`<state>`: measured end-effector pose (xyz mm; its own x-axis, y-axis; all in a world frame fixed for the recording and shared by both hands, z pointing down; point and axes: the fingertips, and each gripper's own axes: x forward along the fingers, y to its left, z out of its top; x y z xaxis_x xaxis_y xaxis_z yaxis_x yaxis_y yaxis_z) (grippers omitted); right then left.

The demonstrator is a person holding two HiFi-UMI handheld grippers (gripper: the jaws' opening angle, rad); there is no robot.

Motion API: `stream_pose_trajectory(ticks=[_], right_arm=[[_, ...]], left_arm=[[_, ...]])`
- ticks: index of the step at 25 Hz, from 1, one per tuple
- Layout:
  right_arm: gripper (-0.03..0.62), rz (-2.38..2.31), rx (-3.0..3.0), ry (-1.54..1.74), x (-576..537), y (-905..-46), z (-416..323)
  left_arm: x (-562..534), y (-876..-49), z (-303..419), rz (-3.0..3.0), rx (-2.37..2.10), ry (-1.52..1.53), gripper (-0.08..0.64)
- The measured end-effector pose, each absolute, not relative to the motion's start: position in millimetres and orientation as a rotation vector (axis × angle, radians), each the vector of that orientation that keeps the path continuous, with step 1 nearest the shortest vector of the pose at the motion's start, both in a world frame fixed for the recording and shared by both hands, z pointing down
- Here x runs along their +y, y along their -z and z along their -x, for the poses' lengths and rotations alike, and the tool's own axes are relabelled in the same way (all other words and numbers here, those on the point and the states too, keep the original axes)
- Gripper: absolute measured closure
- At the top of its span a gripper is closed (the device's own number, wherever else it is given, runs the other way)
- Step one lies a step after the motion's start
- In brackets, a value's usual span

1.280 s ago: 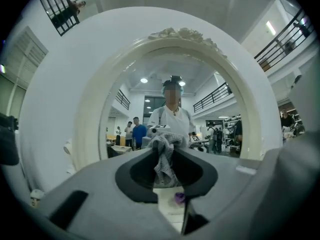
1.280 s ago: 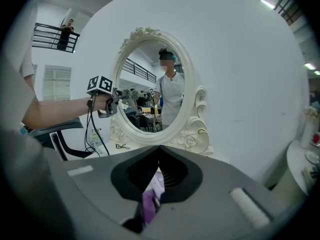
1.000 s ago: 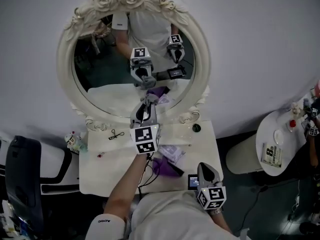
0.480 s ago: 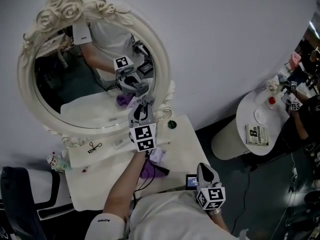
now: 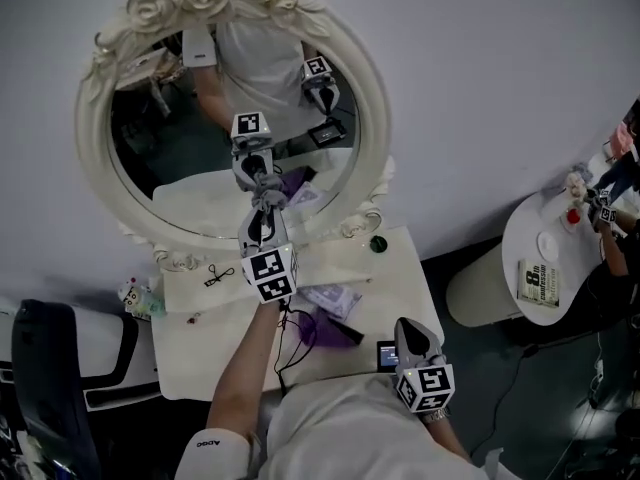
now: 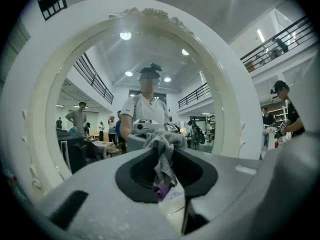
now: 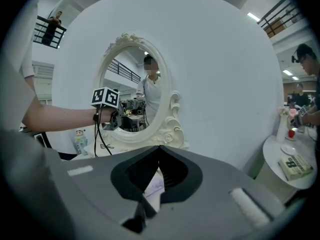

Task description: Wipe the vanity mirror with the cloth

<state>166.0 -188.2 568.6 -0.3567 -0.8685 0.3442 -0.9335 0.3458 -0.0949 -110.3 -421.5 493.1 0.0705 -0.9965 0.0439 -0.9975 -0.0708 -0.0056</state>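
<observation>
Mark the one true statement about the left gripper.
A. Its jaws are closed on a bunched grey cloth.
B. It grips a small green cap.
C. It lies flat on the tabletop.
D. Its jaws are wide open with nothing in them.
A: the left gripper view shows the left gripper with its jaws pinching a bunched grey cloth, raised in front of the vanity mirror.

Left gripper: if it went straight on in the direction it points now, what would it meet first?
The glass of the vanity mirror, low in the oval. The cloth held by the left gripper leads and would meet it first; it may touch already, depth is unclear.
</observation>
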Motion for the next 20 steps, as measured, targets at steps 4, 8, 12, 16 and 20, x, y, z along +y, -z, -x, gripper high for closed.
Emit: stream_pose_trajectory(ticks=[4, 8, 12, 16, 20], right_arm=[[0.584, -1.525, -2.435, -0.395, -197, -569, -137], [0.584, -1.457, -2.480, -0.390, -203, -569, -112], [0.584, -1.388, -2.518, -0.375, -207, -568, -87], [0.584, -1.354, -2.541, -0.373, -209, -567, -67], [0.584, -1.343, -2.549, -0.382, -206, -568, -53]], left_arm=[[-408, -493, 175, -2.165, -2.250, -0.068, 0.483], [-395, -492, 229, -2.080, -2.347, -0.106, 0.483], [-380, -491, 274, -2.002, -2.424, -0.124, 0.483], [-370, -490, 305, -1.961, -2.463, -0.141, 0.483], [-363, -494, 318, -1.957, -2.458, -0.162, 0.483]])
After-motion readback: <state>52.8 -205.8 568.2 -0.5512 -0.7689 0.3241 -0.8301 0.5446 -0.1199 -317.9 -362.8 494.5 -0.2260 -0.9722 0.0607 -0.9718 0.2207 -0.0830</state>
